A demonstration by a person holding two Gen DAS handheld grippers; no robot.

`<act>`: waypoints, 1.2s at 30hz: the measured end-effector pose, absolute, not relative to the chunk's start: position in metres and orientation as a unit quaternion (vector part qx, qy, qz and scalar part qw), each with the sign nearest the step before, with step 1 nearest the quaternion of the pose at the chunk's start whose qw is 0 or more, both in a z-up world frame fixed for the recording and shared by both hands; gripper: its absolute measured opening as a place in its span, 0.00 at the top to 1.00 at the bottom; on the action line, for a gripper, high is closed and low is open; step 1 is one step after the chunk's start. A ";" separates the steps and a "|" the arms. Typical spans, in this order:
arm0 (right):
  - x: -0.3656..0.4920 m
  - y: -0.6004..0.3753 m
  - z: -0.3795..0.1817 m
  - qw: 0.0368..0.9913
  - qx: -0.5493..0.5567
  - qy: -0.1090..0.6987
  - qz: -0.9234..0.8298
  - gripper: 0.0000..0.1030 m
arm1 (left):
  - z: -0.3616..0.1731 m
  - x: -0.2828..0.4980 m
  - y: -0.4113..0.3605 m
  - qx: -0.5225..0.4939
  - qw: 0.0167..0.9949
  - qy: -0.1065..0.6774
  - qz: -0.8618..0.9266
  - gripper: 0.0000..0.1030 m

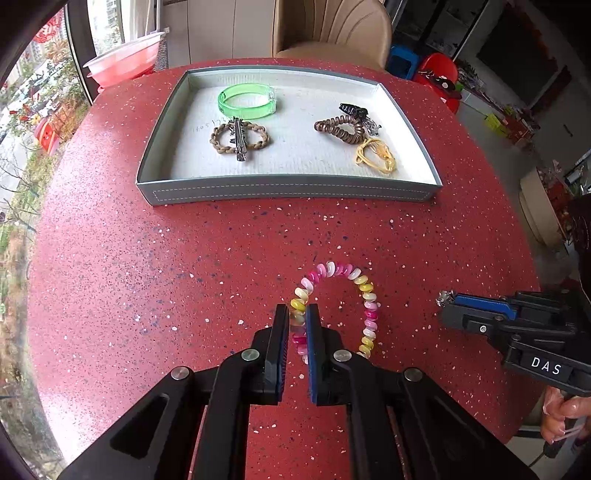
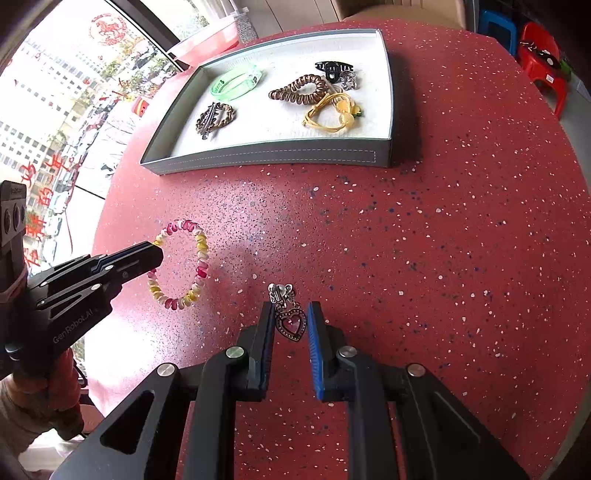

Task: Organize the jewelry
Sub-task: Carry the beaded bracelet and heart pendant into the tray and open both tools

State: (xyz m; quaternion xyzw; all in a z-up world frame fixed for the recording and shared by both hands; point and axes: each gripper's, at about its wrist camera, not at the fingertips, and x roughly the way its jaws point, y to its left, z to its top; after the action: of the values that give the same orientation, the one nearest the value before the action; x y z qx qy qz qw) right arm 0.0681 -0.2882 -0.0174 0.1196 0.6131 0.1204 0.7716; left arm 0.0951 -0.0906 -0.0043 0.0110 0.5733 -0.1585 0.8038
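Grey tray (image 1: 288,192) with a white lining, set at the far side of the red speckled worktop (image 1: 184,258). Inside, on the left: a green bangle (image 1: 246,100) and, just in front of it, a braided brown hair tie (image 1: 239,137) with a metal clip (image 1: 240,140) laid across it. On the right: a brown coil hair tie (image 1: 341,127), a black claw clip (image 1: 352,109) behind it, a small silver piece (image 2: 348,79) beside that, and a yellow elastic tie (image 1: 376,157) at the near end of the cluster.

Left tool (image 1: 297,325) nearly closed, pinching one side of a pink, white and yellow coil bracelet (image 1: 343,295) that otherwise lies on the worktop, well short of the tray. Right tool (image 2: 291,325) part open, straddling a heart pendant charm (image 2: 291,321) with a silver clasp (image 2: 280,291) on the worktop; fingers close on either side, contact not clear.

Beyond the worktop: a tan chair (image 1: 332,29), a pink plastic basin (image 1: 125,61) near the window (image 2: 55,110), and blue (image 1: 402,64) and red (image 1: 439,70) stools on the floor.
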 end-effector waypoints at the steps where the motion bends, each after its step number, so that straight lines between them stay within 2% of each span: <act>1: 0.070 -0.289 -0.017 0.772 0.126 0.612 0.120 0.82 | -0.001 0.098 -0.090 0.013 0.807 0.570 -0.155 0.74; 16: 0.099 -0.286 0.006 0.785 0.142 0.590 0.122 0.82 | 0.015 0.120 -0.079 0.002 0.822 0.552 -0.143 0.74; 36: 0.163 -0.290 0.020 0.804 0.145 0.565 0.112 0.81 | 0.034 0.186 -0.070 -0.002 0.847 0.519 -0.116 0.74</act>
State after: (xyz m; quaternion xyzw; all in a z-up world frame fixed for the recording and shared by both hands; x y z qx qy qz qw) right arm 0.1627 -0.2895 0.0203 0.1452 0.5653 0.1123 0.8042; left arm 0.1862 -0.0699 0.0339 -0.0018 0.5187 -0.1160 0.8470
